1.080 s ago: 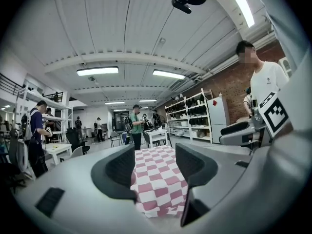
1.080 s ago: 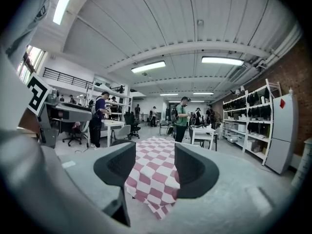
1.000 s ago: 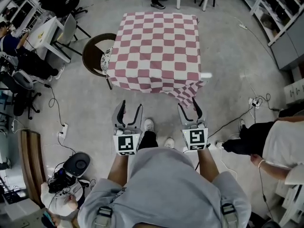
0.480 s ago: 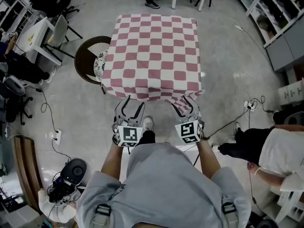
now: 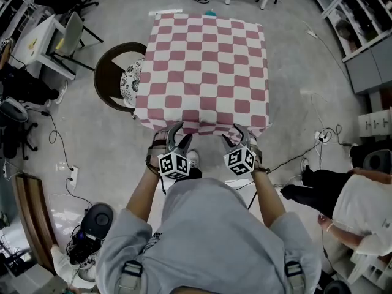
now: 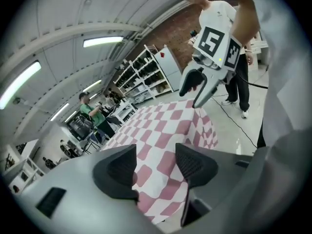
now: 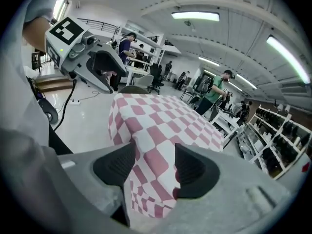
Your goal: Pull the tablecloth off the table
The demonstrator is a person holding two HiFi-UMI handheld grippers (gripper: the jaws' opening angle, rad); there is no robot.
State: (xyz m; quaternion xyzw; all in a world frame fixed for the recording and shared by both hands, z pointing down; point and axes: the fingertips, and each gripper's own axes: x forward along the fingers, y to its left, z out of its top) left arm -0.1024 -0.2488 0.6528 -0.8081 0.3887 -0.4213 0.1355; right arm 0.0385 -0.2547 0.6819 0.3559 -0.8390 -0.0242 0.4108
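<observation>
Tablecloth (image 5: 202, 66), checked in dull red and white, lies spread flat over the whole desk. It hides the desk, and its edges hang down on the sides you can see. The desk stands on a grey floor (image 5: 294, 97). White shelving (image 5: 361, 23) lines the far right of the room. A round brown chair (image 5: 110, 72) with a patterned cushion stands just beside the desk's left side. A bystander in a white top (image 5: 364, 207) is at your right, well apart from the desk.

You stand at the near edge with both forearms stretched forward. Your left hand-held gripper (image 5: 177, 133) is at the near-left part of the hanging edge. The left gripper view shows its jaws apart, with the tablecloth (image 6: 161, 130) showing in the gap between them and neither pad pressed on it. Your right hand-held gripper (image 5: 236, 135) is at the near-right corner. The right gripper view shows its jaws also apart, with the draped corner of the tablecloth (image 7: 156, 130) standing between them, unclamped. The two hand-held grippers are near each other, side by side along the same edge. Each carries a marker cube, the left cube (image 5: 173, 164) and the right cube (image 5: 240, 160), both turned up toward your head. A thin dark cable (image 5: 294, 158) runs over the floor at your right.
</observation>
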